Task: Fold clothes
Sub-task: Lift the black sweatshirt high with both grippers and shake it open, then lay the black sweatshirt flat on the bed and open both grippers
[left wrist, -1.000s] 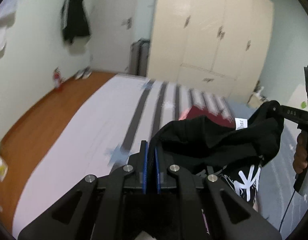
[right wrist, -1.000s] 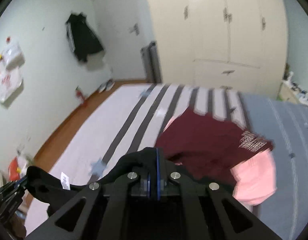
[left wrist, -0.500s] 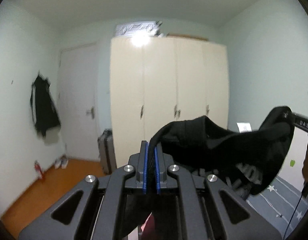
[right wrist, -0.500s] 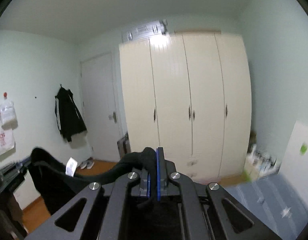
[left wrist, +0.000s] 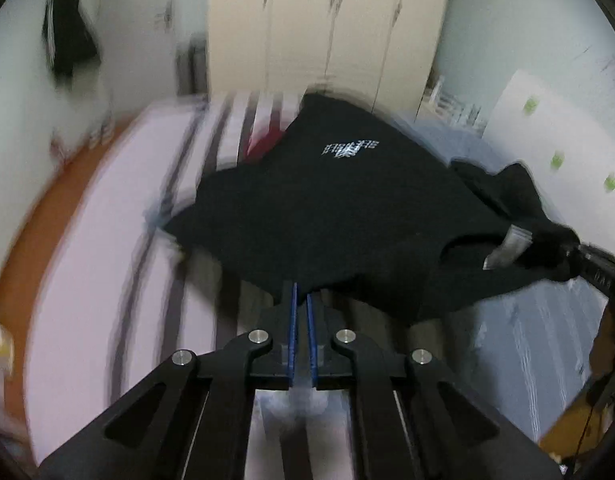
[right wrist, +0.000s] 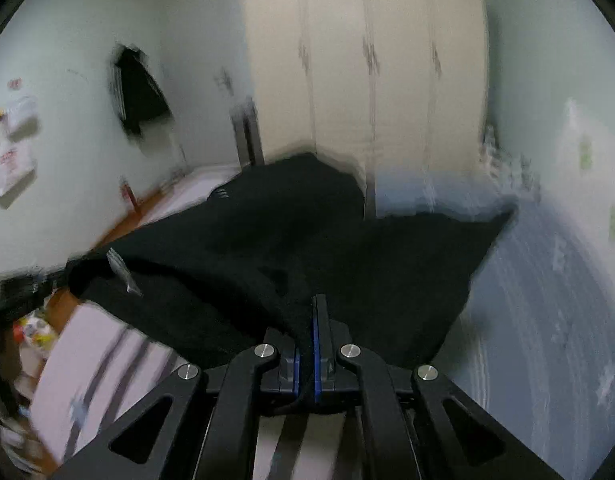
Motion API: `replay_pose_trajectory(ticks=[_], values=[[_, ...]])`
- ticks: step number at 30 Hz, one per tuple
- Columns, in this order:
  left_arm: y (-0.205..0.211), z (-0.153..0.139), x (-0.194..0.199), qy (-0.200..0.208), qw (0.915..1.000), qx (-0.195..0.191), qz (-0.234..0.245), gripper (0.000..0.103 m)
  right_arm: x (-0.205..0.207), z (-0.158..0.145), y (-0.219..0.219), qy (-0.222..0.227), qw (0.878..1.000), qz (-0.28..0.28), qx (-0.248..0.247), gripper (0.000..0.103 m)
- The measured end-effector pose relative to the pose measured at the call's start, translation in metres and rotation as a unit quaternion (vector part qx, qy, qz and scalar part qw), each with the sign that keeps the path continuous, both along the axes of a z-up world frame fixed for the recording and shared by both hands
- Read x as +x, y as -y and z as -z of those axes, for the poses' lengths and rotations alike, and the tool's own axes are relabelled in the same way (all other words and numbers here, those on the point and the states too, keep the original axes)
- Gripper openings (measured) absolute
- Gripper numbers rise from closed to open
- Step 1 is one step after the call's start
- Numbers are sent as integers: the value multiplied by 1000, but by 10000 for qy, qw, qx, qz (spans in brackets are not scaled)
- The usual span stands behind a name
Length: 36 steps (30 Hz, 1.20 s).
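Black cotton T-shirt with a white chest print (left wrist: 347,184) billows out ahead of both grippers, stretched between them above the white bed with grey stripes (left wrist: 107,240). The left gripper (left wrist: 301,300) is clenched on one shoulder edge, the right gripper (right wrist: 313,312) on the other; the garment's length runs away from both toward the cream wardrobe (left wrist: 327,20). No containers appear.
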<state>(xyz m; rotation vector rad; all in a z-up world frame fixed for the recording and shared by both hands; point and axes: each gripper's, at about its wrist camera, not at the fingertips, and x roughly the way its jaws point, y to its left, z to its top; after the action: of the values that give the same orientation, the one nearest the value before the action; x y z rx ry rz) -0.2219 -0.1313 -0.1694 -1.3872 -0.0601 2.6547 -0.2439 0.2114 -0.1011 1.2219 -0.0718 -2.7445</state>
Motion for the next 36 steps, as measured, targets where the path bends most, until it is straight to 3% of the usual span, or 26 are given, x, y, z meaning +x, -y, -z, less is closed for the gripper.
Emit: replay_pose_trajectory(ticks=[4, 7, 12, 18, 19, 21, 22, 24, 26, 29, 31, 36], values=[[-4, 121, 49, 1096, 9934, -290, -185, 0, 50, 157, 2, 1432, 9888, 411, 127, 4], [2, 185, 82, 1723, 9840, -383, -259, 0, 81, 212, -7, 1929, 9795, 559, 138, 4], [30, 196, 93, 1834, 9815, -51, -545, 0, 101, 203, -14, 1881, 9821, 62, 127, 14], [43, 188, 55, 1426, 9841, 45, -1059, 2, 138, 194, -28, 1806, 9821, -331, 420, 21], [46, 188, 42, 1359, 9843, 86, -1119, 3, 137, 193, -38, 1775, 9832, -199, 386, 24], [52, 187, 16, 1214, 9847, 166, -1239, 20, 131, 189, -61, 1697, 9850, 167, 266, 43], [55, 185, 6, 1118, 9849, 209, -1303, 24, 123, 190, -74, 1666, 9848, 432, 216, 43], [60, 182, -1, 941, 9847, 293, -1440, 47, 106, 191, -102, 1595, 9820, 1003, 108, 43], [70, 180, -25, 775, 9843, 307, -1554, 55, 87, 192, -127, 1475, 9790, 1406, -46, 43], [88, 171, -96, 658, 9828, 109, -1721, 57, 55, 197, -157, 1311, 9748, 1800, -157, 43], [103, 178, -111, 637, 9779, -93, -1987, 57, 32, 203, -171, 1267, 9726, 1942, -139, 43], [130, 197, -133, 746, 9695, -173, -2330, 57, -7, 223, -191, 1412, 9670, 2108, -237, 44]])
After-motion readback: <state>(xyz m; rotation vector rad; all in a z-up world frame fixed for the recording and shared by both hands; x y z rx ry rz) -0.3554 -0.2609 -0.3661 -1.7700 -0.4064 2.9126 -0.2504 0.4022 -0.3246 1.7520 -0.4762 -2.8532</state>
